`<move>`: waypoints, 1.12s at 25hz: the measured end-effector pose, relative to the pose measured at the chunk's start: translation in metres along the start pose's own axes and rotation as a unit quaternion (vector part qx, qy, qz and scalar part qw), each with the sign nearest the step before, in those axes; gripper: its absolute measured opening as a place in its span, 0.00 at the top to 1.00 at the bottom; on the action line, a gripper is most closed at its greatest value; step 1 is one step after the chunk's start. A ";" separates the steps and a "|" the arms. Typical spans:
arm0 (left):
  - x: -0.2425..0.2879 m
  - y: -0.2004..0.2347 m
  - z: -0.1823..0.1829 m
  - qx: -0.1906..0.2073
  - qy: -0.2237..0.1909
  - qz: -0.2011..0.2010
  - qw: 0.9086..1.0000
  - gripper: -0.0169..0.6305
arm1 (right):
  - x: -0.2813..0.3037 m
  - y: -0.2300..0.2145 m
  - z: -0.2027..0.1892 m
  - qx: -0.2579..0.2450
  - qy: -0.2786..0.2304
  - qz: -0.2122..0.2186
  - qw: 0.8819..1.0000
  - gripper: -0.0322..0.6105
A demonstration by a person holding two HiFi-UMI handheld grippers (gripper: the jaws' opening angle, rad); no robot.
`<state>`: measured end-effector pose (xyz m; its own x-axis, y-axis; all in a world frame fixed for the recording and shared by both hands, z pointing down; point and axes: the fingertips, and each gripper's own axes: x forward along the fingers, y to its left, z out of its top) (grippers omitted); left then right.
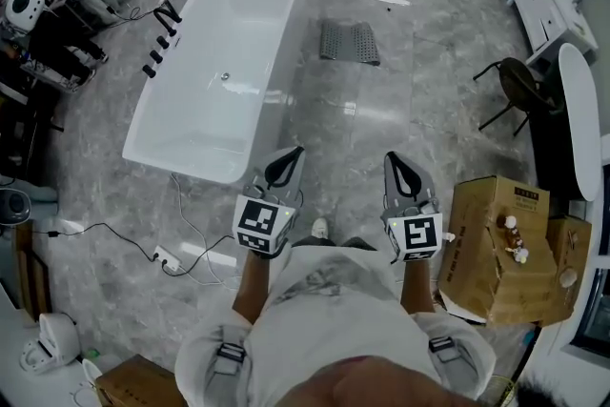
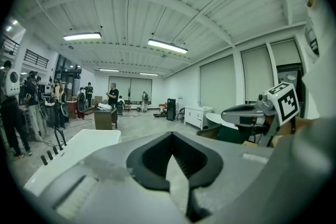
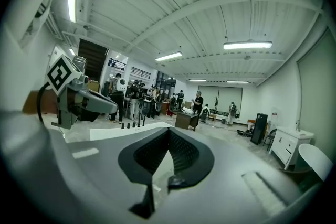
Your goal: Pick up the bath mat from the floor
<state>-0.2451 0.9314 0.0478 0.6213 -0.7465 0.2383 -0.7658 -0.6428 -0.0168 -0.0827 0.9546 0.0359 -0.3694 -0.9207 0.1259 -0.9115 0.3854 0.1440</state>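
Jaws on both tools are pressed fully together with nothing caught in them: the left gripper (image 1: 294, 153) and the right gripper (image 1: 390, 156) are carried side by side at about waist height, pointing forward and level. Each gripper view looks out across the room rather than down at anything. That looks to me like a carrying pose, since the person stands well apart from the target and has no reason yet to spread them. The bath mat (image 1: 349, 42) lies on the grey marble floor (image 1: 381, 124), ahead of the person and slightly to the right. It sits just beyond the far right corner of the bathtub (image 1: 286, 43), probably where someone stepping out would want it. It is dark grey, roughly flat, with a slight hump down its middle, and no gripper touches it. I count one mat, one white freestanding bathtub and four black tap fittings (image 1: 162, 41) along the tub's left rim. Further out there is one black chair (image 1: 519, 86) to the right and a large cardboard box (image 1: 496, 248) beside the person's right arm. One white power strip (image 1: 167, 255) trails its cable over the floor on the left.
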 end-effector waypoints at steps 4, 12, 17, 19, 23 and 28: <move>0.020 0.017 0.001 -0.002 0.001 -0.014 1.000 0.97 | 0.024 -0.004 0.001 -0.001 0.010 -0.003 1.000 0.95; 0.073 0.043 0.003 -0.013 0.008 -0.025 1.000 0.97 | 0.076 -0.032 -0.003 -0.002 0.021 0.001 1.000 0.95; 0.111 0.065 0.015 -0.025 0.010 -0.006 1.000 0.97 | 0.118 -0.056 -0.005 -0.001 0.018 0.018 1.000 0.95; 0.128 0.075 0.018 -0.037 0.015 -0.002 0.999 0.97 | 0.136 -0.069 -0.005 -0.002 0.022 0.023 0.999 0.95; 0.167 0.092 0.026 -0.046 0.020 0.009 0.999 0.97 | 0.172 -0.103 0.000 -0.007 0.021 0.036 0.999 0.95; 0.216 0.103 0.043 -0.045 0.011 0.018 0.999 0.97 | 0.206 -0.147 0.005 -0.016 0.014 0.047 0.999 0.95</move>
<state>-0.1827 0.6969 0.0556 0.5891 -0.7646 0.2614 -0.8007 -0.5958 0.0618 -0.0259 0.7077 0.0360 -0.4474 -0.8783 0.1686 -0.8664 0.4724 0.1618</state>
